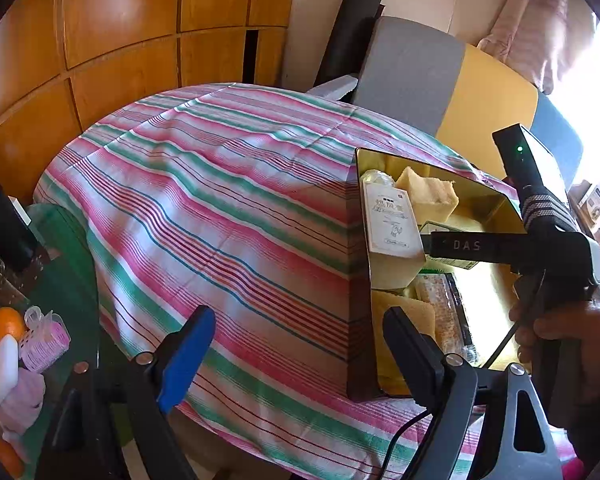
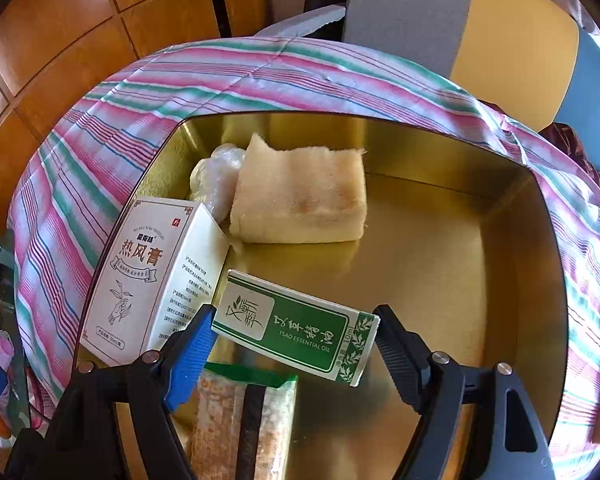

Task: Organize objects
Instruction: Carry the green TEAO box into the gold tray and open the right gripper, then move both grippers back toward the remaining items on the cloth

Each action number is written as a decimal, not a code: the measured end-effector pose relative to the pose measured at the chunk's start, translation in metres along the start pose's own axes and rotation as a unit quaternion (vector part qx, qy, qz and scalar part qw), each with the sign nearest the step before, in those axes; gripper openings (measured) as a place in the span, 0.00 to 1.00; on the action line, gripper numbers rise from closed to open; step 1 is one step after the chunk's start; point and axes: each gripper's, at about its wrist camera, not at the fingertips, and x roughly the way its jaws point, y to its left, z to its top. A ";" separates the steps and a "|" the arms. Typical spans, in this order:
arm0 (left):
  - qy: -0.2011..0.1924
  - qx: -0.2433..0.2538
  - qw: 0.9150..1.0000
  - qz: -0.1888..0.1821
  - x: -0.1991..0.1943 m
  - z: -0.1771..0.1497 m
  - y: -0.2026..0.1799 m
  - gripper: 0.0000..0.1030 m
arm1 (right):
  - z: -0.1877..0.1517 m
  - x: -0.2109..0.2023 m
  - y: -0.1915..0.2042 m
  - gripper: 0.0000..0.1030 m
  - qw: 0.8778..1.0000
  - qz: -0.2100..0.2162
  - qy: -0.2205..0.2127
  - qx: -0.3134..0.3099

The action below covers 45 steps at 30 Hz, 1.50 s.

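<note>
Green oil box [image 2: 296, 330] between spread right gripper [image 2: 296, 332] fingers [image 2: 192, 344]

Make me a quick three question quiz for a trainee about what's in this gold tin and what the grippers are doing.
1. True or false: the green essential oil box lies between the right gripper's open fingers.
2. Which item sits at the far end of the gold tin? A) yellow sponge B) an orange C) a hair roller
3. Fill in: the white box with a hand drawing leans against the tin's ____ wall, as the right wrist view shows it.

Key: 1 true. 2 A. 3 left.
</note>
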 end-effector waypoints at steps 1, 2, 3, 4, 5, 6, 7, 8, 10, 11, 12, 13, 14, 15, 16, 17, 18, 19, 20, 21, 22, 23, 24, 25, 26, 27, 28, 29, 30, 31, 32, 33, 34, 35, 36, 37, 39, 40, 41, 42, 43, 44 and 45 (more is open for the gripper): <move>0.001 0.000 1.000 0.000 0.000 0.000 0.000 0.84 | 0.000 0.001 0.001 0.78 1.000 0.001 0.001 -0.001; 0.002 -0.001 1.000 -0.001 0.001 0.000 0.000 0.84 | 0.000 0.002 0.001 0.78 1.000 0.002 0.001 -0.001; 0.002 -0.001 1.000 0.000 0.001 0.000 0.000 0.84 | -0.001 0.003 0.002 0.78 1.000 0.003 0.002 -0.002; 0.003 -0.001 1.000 0.000 0.002 0.000 0.000 0.84 | -0.001 0.004 0.002 0.78 1.000 0.005 0.002 -0.002; 0.004 -0.002 1.000 0.000 0.003 0.000 0.001 0.84 | -0.002 0.004 0.002 0.78 1.000 0.008 0.002 -0.002; 0.004 -0.002 1.000 0.000 0.003 0.000 0.001 0.84 | -0.002 0.005 0.002 0.78 1.000 0.012 0.003 -0.002; 0.005 -0.002 1.000 0.000 0.003 0.000 0.001 0.84 | -0.003 0.006 0.002 0.78 1.000 0.016 0.004 -0.001; 0.005 -0.002 1.000 0.000 0.003 0.000 0.001 0.84 | -0.003 0.007 0.003 0.78 1.000 0.017 0.005 -0.001; 0.005 -0.002 1.000 0.000 0.003 0.000 0.000 0.85 | -0.005 0.007 0.003 0.78 1.000 0.021 0.006 0.002; 0.005 -0.002 1.000 0.000 0.003 -0.001 0.000 0.85 | -0.005 0.008 0.003 0.78 1.000 0.024 0.005 0.003; 0.005 -0.002 1.000 0.000 0.003 -0.001 0.000 0.85 | -0.006 0.008 0.003 0.78 1.000 0.025 0.005 0.005; 0.004 -0.002 1.000 0.000 0.002 -0.001 0.000 0.85 | -0.006 0.009 0.003 0.78 1.000 0.026 0.006 0.006; 0.004 -0.001 1.000 0.000 0.002 -0.001 0.000 0.85 | -0.006 0.009 0.003 0.78 1.000 0.027 0.006 0.006; 0.004 -0.001 1.000 0.000 0.002 -0.001 -0.001 0.85 | -0.007 0.008 0.003 0.79 1.000 0.030 0.006 0.006; 0.004 -0.002 1.000 0.000 0.002 -0.002 -0.001 0.85 | -0.007 0.008 0.003 0.79 0.999 0.036 0.007 0.006; 0.003 -0.002 1.000 0.000 0.001 -0.002 -0.001 0.85 | -0.007 0.007 0.003 0.80 0.999 0.041 0.008 0.008; 0.002 -0.002 1.000 0.000 0.001 -0.002 -0.001 0.85 | -0.007 0.006 0.002 0.81 0.999 0.044 0.008 0.011; 0.002 -0.002 1.000 -0.001 0.000 -0.002 -0.002 0.85 | -0.008 0.004 0.001 0.82 0.999 0.049 0.005 0.014; 0.001 -0.002 1.000 -0.001 -0.001 -0.002 -0.002 0.85 | -0.008 0.002 0.000 0.82 0.998 0.056 0.001 0.017; 0.000 -0.002 1.000 -0.002 -0.001 -0.001 -0.003 0.85 | -0.008 -0.001 0.000 0.82 0.998 0.061 -0.001 0.018; 0.000 -0.001 1.000 -0.002 -0.002 -0.001 -0.003 0.85 | -0.008 -0.003 -0.001 0.82 0.998 0.063 -0.004 0.020; -0.001 -0.001 1.000 -0.002 -0.002 -0.001 -0.004 0.85 | -0.009 -0.007 -0.001 0.82 0.998 0.065 -0.007 0.021; -0.002 0.000 1.000 -0.003 -0.003 -0.001 -0.004 0.85 | -0.010 -0.010 -0.002 0.82 0.997 0.068 -0.010 0.023; -0.003 0.000 1.000 -0.003 -0.003 -0.001 -0.004 0.85 | -0.010 -0.013 -0.003 0.82 0.997 0.070 -0.014 0.024; -0.004 0.000 1.000 -0.003 -0.004 -0.001 -0.004 0.85 | -0.011 -0.017 -0.003 0.82 0.997 0.070 -0.017 0.025; -0.005 -0.001 1.000 -0.003 -0.005 -0.001 -0.005 0.85 | -0.013 -0.021 -0.006 0.82 0.997 0.070 -0.022 0.028; -0.007 -0.001 1.000 -0.003 -0.006 -0.001 -0.005 0.85 | -0.016 -0.027 -0.009 0.82 0.997 0.069 -0.028 0.031; -0.010 0.000 1.000 -0.002 -0.007 -0.001 -0.006 0.85 | -0.018 -0.033 -0.013 0.82 0.996 0.069 -0.034 0.034; -0.011 0.002 1.000 -0.001 -0.008 -0.001 -0.006 0.85 | -0.021 -0.040 -0.018 0.82 0.996 0.068 -0.042 0.036; -0.012 0.002 1.000 -0.001 -0.008 -0.001 -0.007 0.85 | -0.023 -0.048 -0.023 0.82 0.996 0.065 -0.050 0.039; -0.012 0.003 1.000 -0.001 -0.009 -0.001 -0.008 0.85 | -0.026 -0.056 -0.029 0.82 0.995 0.063 -0.059 0.042; -0.012 0.004 1.000 -0.002 -0.009 0.000 -0.009 0.85 | -0.028 -0.065 -0.036 0.82 0.995 0.064 -0.069 0.045; -0.013 0.005 1.000 -0.003 -0.010 0.000 -0.010 0.85 | -0.031 -0.073 -0.042 0.82 0.994 0.061 -0.077 0.048; -0.014 0.008 1.000 -0.003 -0.011 0.000 -0.012 0.85 | -0.034 -0.082 -0.051 0.82 0.993 0.056 -0.087 0.052; -0.015 0.010 1.000 -0.003 -0.012 0.000 -0.014 0.85 | -0.039 -0.091 -0.059 0.82 0.992 0.054 -0.096 0.056; -0.016 0.012 1.000 -0.004 -0.013 0.000 -0.016 0.85 | -0.044 -0.101 -0.070 0.82 0.991 0.052 -0.105 0.062; -0.016 0.018 1.000 -0.009 -0.014 0.000 -0.021 0.85 | -0.055 -0.118 -0.092 0.82 0.989 0.044 -0.120 0.074; -0.016 0.021 1.000 -0.011 -0.015 0.000 -0.023 0.85 | -0.060 -0.124 -0.103 0.82 0.988 0.040 -0.125 0.079; -0.018 0.025 0.999 -0.014 -0.016 0.000 -0.028 0.85 | -0.066 -0.133 -0.114 0.82 0.987 0.036 -0.130 0.084; -0.019 0.028 0.999 -0.016 -0.017 0.001 -0.031 0.85 | -0.072 -0.139 -0.126 0.82 0.987 0.032 -0.133 0.090; -0.020 0.030 0.999 -0.018 -0.018 0.001 -0.033 0.85 | -0.079 -0.145 -0.138 0.82 0.986 0.026 -0.135 0.096; -0.022 0.034 0.999 -0.022 -0.020 0.001 -0.037 0.85 | -0.087 -0.152 -0.152 0.82 0.985 0.018 -0.137 0.105; -0.023 0.036 0.999 -0.024 -0.021 0.002 -0.040 0.85 | -0.094 -0.157 -0.165 0.82 0.984 0.009 -0.139 0.114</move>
